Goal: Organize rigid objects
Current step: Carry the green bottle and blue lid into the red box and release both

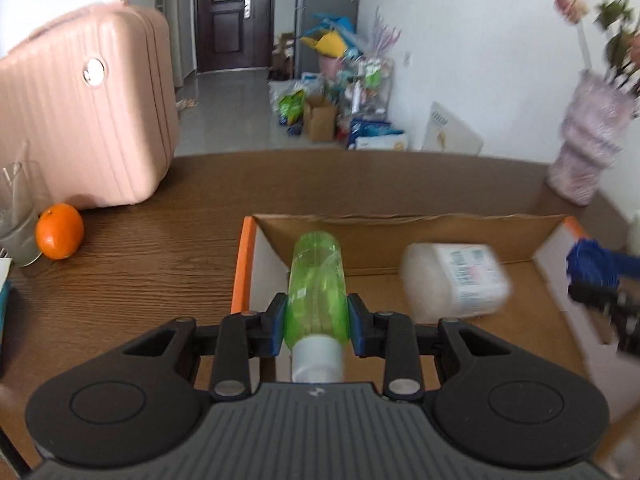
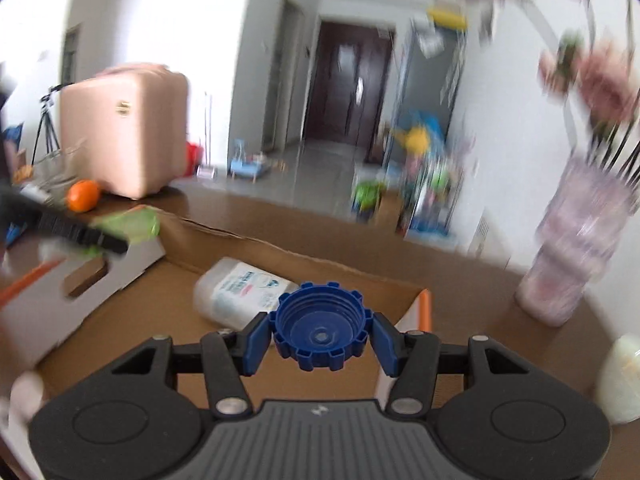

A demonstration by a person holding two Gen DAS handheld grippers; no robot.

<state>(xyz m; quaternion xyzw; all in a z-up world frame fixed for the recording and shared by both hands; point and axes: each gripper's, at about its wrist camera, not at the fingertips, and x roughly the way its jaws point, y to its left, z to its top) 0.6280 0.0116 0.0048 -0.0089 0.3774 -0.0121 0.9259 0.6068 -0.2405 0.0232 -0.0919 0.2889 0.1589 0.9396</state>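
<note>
Left gripper: your fingers pinch the green bottle by its lower body, just above the white cap; the bottle points away from you, over the near left corner of the cardboard box.
Right gripper: your fingers clamp the blue cap by its ribbed rim, with its threaded hollow side facing the camera; it hangs over the right end of the box.
Cardboard box: it sits open on the brown tabletop, with orange-edged white flaps at both ends.
White bottle: it lies on its side on the box floor, label up, between your two grippers and touching neither.
Orange: it rests on the tabletop left of the box, just beside a clear glass.
Pink suitcase: it stands on the tabletop behind the orange.
Vase: pale and patterned, it holds flowers at the far right of the tabletop, well apart from the box.
</note>
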